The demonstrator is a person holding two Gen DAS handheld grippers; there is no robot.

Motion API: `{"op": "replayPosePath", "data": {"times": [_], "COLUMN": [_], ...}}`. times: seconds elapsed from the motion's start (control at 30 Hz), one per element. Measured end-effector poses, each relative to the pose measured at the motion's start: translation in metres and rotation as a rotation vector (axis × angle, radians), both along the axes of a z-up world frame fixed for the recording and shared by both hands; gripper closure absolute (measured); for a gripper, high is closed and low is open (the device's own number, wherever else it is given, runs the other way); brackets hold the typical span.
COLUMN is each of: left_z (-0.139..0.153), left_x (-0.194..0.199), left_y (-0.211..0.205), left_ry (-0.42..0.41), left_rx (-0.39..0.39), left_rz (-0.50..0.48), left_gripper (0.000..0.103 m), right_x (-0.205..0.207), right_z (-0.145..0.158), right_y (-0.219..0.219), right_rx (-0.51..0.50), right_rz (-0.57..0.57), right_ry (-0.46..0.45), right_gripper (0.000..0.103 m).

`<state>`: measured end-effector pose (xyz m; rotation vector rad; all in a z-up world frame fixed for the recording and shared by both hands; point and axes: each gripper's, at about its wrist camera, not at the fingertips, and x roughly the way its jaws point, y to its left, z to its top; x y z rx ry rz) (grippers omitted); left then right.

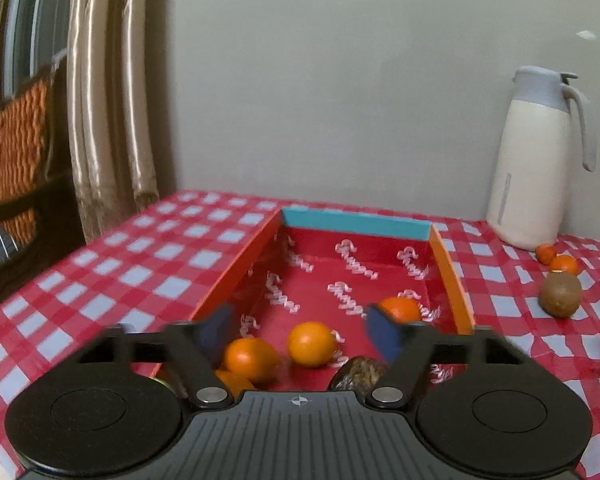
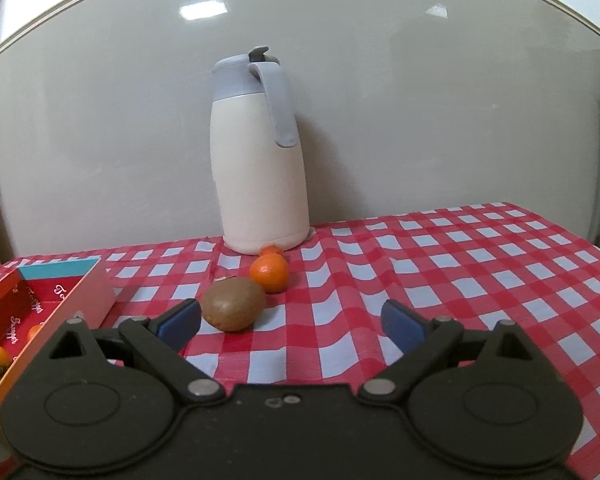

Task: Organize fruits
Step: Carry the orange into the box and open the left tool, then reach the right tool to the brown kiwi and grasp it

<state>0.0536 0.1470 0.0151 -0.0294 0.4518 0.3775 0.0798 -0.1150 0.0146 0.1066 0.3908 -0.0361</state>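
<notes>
A red box [image 1: 236,268] with a blue far wall holds several oranges [image 1: 311,343] and a brown kiwi [image 1: 360,372]. My left gripper [image 1: 300,330] is open and empty, hovering over the box's near end. In the right wrist view the box [image 2: 80,300] is at the left. A brown kiwi [image 2: 233,309] and two oranges [image 2: 269,273] lie on the checked cloth; they also show in the left wrist view, the kiwi [image 1: 560,294] at the right. My right gripper [image 2: 292,322] is open and empty, its left fingertip [image 2: 182,318] just beside the kiwi.
A white jug with a grey lid [image 2: 260,160] stands against the wall behind the loose fruit, also in the left wrist view [image 1: 534,160]. The red-and-white checked tablecloth [image 2: 460,260] covers the table. Curtains [image 1: 108,100] and an orange chair [image 1: 16,140] are off the table's left edge.
</notes>
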Motion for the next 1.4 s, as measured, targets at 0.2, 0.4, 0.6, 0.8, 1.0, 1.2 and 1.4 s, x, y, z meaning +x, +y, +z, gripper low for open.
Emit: {"op": "replayPosePath", "data": {"times": [0.2,0.4,0.6,0.8,1.0,1.2,1.4], "left_z": [-0.003,-0.001,0.003,0.001,0.0,-0.001,-0.003], "left_x": [0.004,0.003,-0.003,-0.001,-0.001,-0.002,-0.003], "left_y": [-0.01,-0.007,0.01,0.027,0.044,0.057,0.066], "left_ry": [0.007,-0.016,-0.056,-0.05,-0.058,-0.066,-0.062], "left_rx": [0.001,-0.004,-0.016,-0.019,-0.076,-0.092,-0.086], "left_rz": [-0.014,-0.013,0.035,0.065,0.091,0.125,0.141], "left_gripper": [0.024,0.024,0.024,0.024,0.024,0.024,0.024], "right_x": [0.001,0.008,0.021,0.039,0.054,0.069,0.082], "right_z": [0.0,0.0,-0.002,-0.007,-0.01,-0.014,-0.017], "right_y": [-0.005,-0.005,0.002,0.013,0.028,0.035,0.041], "right_rx": [-0.004,-0.006,-0.022,-0.02,-0.031,-0.031,-0.018], "right_rz": [-0.004,-0.001,0.024,0.064,0.099,0.106,0.115], "right_ry": [0.001,-0.003,-0.002,0.015,0.038,0.087,0.116], "right_gripper": [0.007,0.013,0.013,0.019,0.025,0.031,0.035]}}
